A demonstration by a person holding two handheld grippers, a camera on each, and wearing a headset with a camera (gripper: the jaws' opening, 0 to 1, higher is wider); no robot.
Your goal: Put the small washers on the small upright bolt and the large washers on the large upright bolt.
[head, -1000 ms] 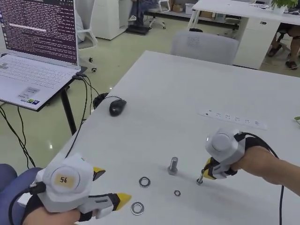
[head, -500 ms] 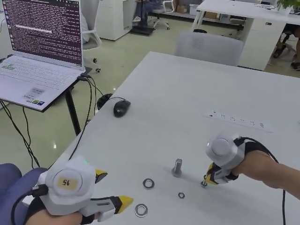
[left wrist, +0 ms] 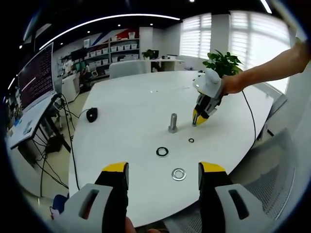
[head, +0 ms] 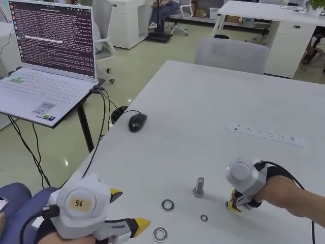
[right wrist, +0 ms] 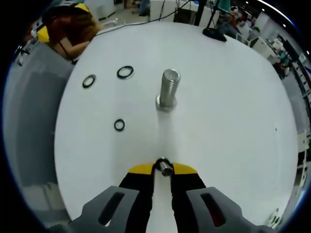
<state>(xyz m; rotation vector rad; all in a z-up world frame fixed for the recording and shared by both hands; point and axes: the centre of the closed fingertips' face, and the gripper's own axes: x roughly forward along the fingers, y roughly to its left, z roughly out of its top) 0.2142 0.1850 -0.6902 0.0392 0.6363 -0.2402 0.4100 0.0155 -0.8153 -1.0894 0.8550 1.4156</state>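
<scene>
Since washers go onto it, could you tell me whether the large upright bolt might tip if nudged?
Probably stable: the large bolt stands on its wider head. Yet it is tall on a smooth table, so a sideways knock might topple or slide it.

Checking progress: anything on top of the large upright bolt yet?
Nothing: the large bolt stands bare, no washer on its shank. Two large washers and one small washer lie flat on the table. Beneath its head is hidden.

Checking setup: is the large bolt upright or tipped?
Upright: the large bolt stands on its head on the table, shaft pointing up.
</scene>
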